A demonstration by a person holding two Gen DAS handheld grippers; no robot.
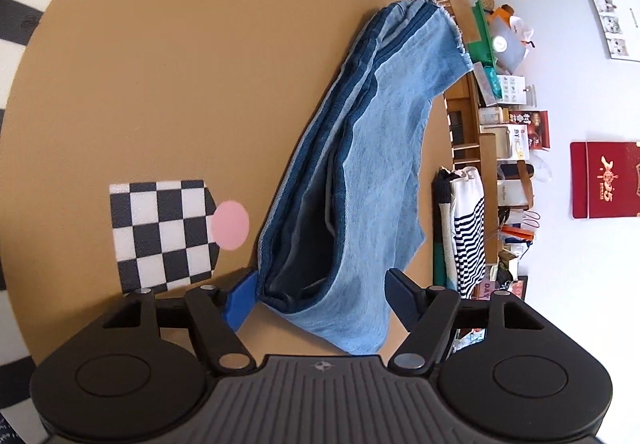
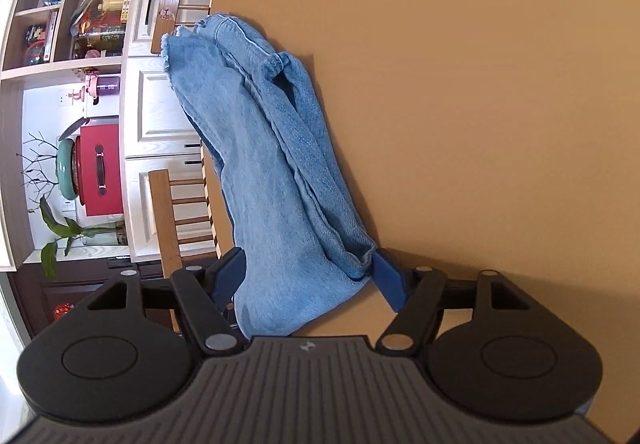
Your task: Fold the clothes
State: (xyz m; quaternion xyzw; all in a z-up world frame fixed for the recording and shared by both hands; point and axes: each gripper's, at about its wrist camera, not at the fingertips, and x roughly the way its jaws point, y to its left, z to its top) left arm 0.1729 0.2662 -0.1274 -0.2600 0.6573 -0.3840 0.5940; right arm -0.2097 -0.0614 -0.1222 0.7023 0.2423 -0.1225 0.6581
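Observation:
A pair of light blue jeans lies folded lengthwise on the tan table, its frayed leg ends reaching the far edge. In the left wrist view my left gripper straddles the near end of the jeans, fingers wide apart with the denim bunched between them. In the right wrist view the same jeans stretch away from my right gripper, whose blue-padded fingers also stand wide apart on either side of the near end. Whether either grips the cloth is unclear.
A black-and-white checkered board with a pink dot lies left of the jeans. Wooden chairs stand at the table's edge. Shelves and cabinets and a cluttered sideboard line the walls beyond.

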